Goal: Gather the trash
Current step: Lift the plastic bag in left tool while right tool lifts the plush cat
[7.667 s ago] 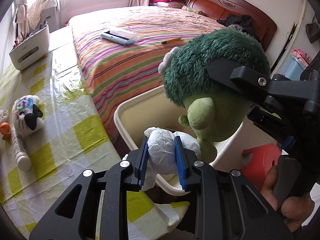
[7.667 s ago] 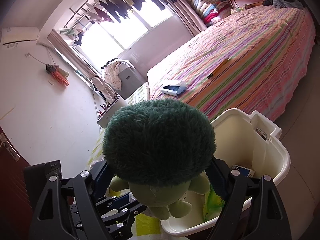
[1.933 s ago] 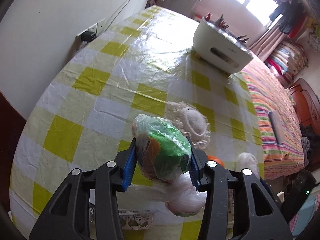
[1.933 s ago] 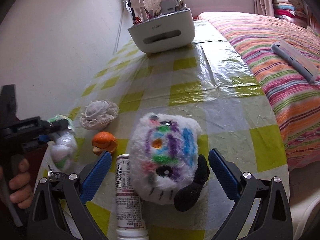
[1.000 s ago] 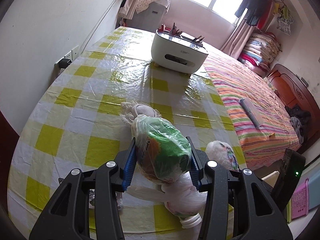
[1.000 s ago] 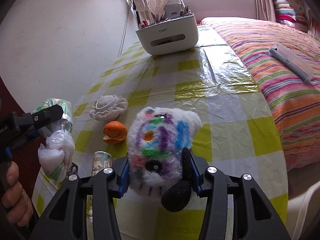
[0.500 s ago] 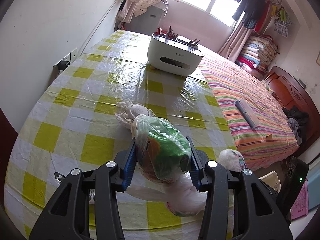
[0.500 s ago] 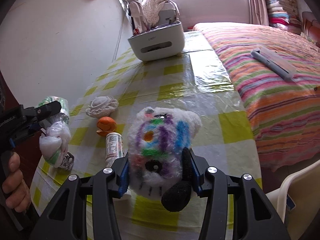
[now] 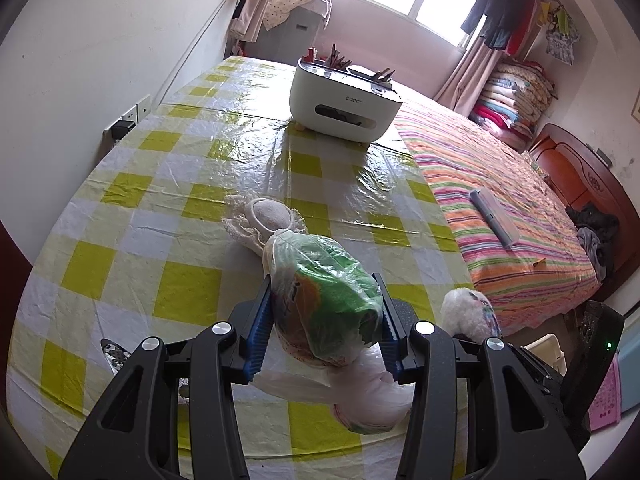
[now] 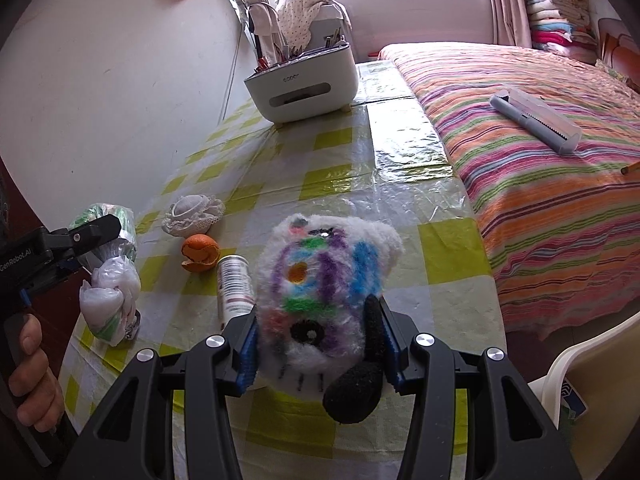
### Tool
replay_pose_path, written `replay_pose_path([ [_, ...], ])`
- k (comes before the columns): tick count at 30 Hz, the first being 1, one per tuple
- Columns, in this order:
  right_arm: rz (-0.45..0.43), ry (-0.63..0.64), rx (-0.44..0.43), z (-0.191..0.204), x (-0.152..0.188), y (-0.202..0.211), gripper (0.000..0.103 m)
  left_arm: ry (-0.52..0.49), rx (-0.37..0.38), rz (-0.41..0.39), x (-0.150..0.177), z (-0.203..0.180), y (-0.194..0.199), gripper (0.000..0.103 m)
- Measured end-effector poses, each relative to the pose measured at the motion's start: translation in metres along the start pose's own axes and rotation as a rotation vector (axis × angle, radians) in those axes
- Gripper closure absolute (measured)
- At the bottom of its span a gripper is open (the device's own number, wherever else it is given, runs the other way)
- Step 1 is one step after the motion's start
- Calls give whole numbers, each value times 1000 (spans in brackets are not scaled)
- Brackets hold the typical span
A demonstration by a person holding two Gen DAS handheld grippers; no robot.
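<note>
My left gripper (image 9: 320, 324) is shut on a knotted clear plastic bag of green and orange trash (image 9: 324, 304), held above the checked table; the bag also shows in the right wrist view (image 10: 110, 280). My right gripper (image 10: 318, 344) is shut on a white plush cat toy with coloured stripes (image 10: 324, 288), lifted above the table's near edge; the toy also shows in the left wrist view (image 9: 470, 312). On the table lie an orange peel (image 10: 200, 253), a white tube (image 10: 234, 286) and a lace doily ball (image 10: 192, 214). The cream bin's rim (image 10: 588, 360) shows at lower right.
A white desk organiser (image 9: 344, 106) stands at the table's far end (image 9: 248, 80). A striped bed (image 10: 540, 128) with a grey lint brush (image 10: 536, 118) runs along the right. A small foil scrap (image 9: 114, 354) lies near the table's front-left edge. The wall borders the left.
Both grippers have drawn back and risen slightly with their loads. The bin's rim has come further into the right wrist view.
</note>
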State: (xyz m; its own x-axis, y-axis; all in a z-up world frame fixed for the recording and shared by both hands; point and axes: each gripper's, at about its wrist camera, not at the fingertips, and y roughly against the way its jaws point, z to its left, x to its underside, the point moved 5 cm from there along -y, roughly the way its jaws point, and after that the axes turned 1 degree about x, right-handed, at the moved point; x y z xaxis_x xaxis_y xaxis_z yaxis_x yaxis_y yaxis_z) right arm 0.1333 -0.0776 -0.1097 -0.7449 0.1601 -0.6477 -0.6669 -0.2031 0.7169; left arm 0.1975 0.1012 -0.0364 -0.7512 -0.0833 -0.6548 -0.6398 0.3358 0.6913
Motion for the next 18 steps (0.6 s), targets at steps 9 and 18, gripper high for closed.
replay_pose_path([
  [9, -10, 10, -2, 5, 2, 4, 56, 6, 9, -14, 0, -1, 3, 58],
  [18, -28, 28, 4, 5, 6, 19, 56, -24, 11, -11, 8, -10, 6, 58],
])
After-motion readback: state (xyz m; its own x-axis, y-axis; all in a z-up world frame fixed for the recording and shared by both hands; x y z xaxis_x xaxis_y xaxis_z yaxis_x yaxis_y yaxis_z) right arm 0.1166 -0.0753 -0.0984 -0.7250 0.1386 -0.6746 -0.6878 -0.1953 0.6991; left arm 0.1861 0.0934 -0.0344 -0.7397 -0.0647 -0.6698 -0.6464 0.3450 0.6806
